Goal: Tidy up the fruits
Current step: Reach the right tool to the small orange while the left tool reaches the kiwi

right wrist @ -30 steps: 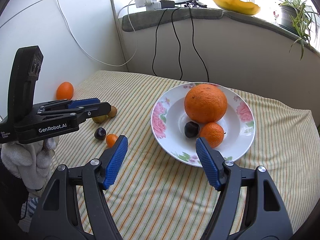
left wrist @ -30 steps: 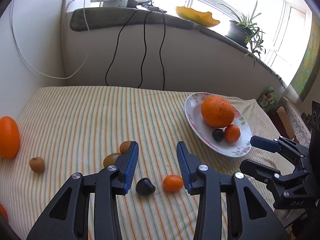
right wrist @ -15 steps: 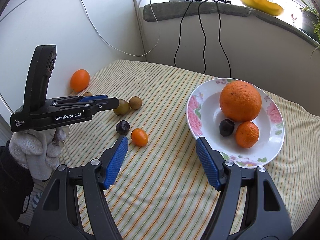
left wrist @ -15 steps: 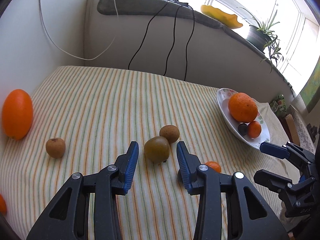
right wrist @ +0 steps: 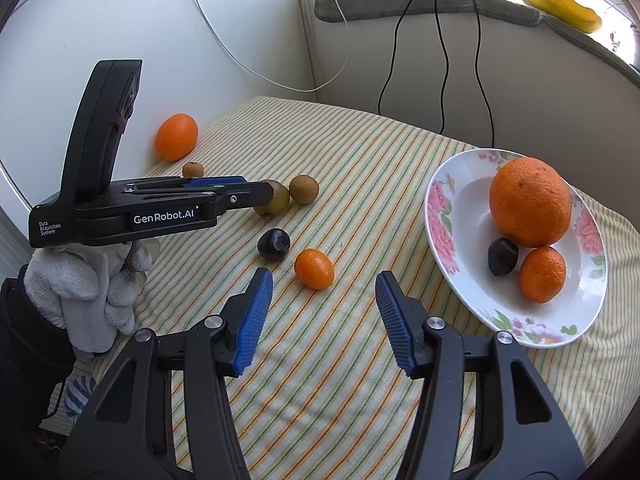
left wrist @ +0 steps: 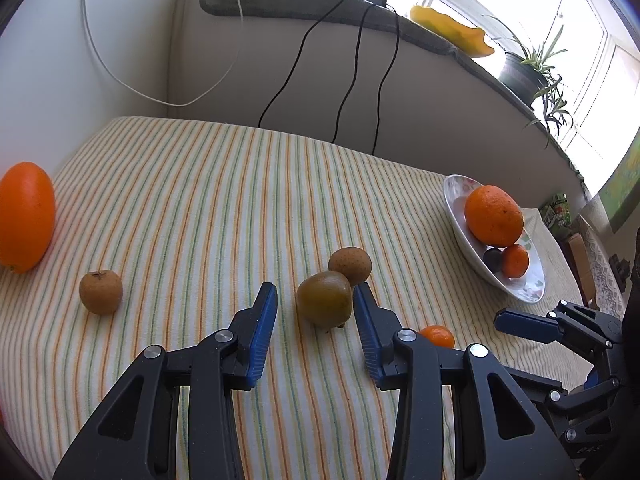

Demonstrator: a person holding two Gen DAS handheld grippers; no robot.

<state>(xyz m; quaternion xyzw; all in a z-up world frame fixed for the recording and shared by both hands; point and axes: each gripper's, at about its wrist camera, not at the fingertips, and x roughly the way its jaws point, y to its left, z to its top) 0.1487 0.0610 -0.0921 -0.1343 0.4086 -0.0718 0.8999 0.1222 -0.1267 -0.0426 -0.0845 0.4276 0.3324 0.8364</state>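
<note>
My left gripper point(left wrist: 314, 300) is open, with a greenish-brown fruit point(left wrist: 325, 299) between its fingertips, close to the right pad and apart from the left one. A brown fruit point(left wrist: 350, 266) sits just behind it. In the right wrist view my right gripper point(right wrist: 324, 278) hangs over the striped cloth with its jaws closing. A small orange fruit point(right wrist: 314, 269) lies just past its tips, untouched, with a dark plum point(right wrist: 274, 243) to its left. The flowered plate point(right wrist: 436, 216) on the right holds a large orange point(right wrist: 530, 202), a mandarin point(right wrist: 543, 274) and a dark plum point(right wrist: 503, 256).
Another orange point(left wrist: 26, 216) and a small brown fruit point(left wrist: 100, 292) lie at the cloth's left side near the wall. Cables hang down the back ledge point(left wrist: 360, 8), which carries a yellow dish and a potted plant. A gloved hand point(right wrist: 80, 292) holds the left gripper.
The left gripper swung left from the plum and small orange fruit to the greenish-brown fruit, now between its fingers. The right gripper moved left from the plate toward the small orange fruit, and its jaws narrowed.
</note>
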